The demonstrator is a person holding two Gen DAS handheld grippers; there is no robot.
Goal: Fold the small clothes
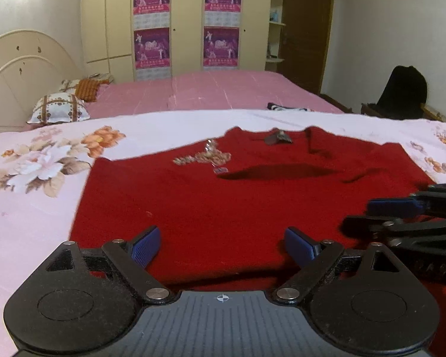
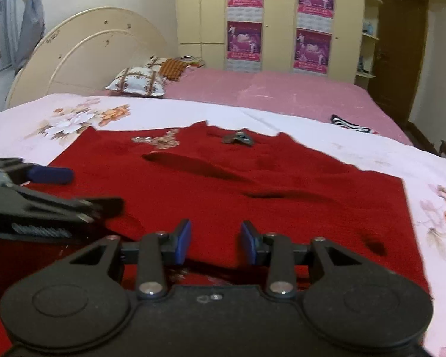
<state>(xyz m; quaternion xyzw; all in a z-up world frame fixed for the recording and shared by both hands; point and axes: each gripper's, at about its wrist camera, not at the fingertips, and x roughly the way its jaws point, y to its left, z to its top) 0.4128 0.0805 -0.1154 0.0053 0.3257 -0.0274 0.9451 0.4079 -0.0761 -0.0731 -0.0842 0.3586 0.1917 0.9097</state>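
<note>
A small red knit garment (image 1: 223, 196) lies spread flat on a pale floral sheet (image 1: 44, 160), neckline at the far side, with a beaded patch (image 1: 206, 157) and a grey tag (image 1: 278, 137). It also shows in the right wrist view (image 2: 252, 184). My left gripper (image 1: 221, 245) is open wide and empty, low over the garment's near edge. My right gripper (image 2: 216, 239) is open, jaws narrower, empty, over the near edge further right. Each gripper shows in the other's view: the right one (image 1: 401, 211), the left one (image 2: 53, 190).
The floral sheet (image 2: 342, 148) covers the near bed. A pink bed (image 1: 223, 92) lies behind with pillows (image 1: 59, 108) and a striped cloth (image 2: 351, 123). A wardrobe (image 1: 187, 20), a door (image 1: 307, 29) and a dark chair (image 1: 401, 92) stand beyond.
</note>
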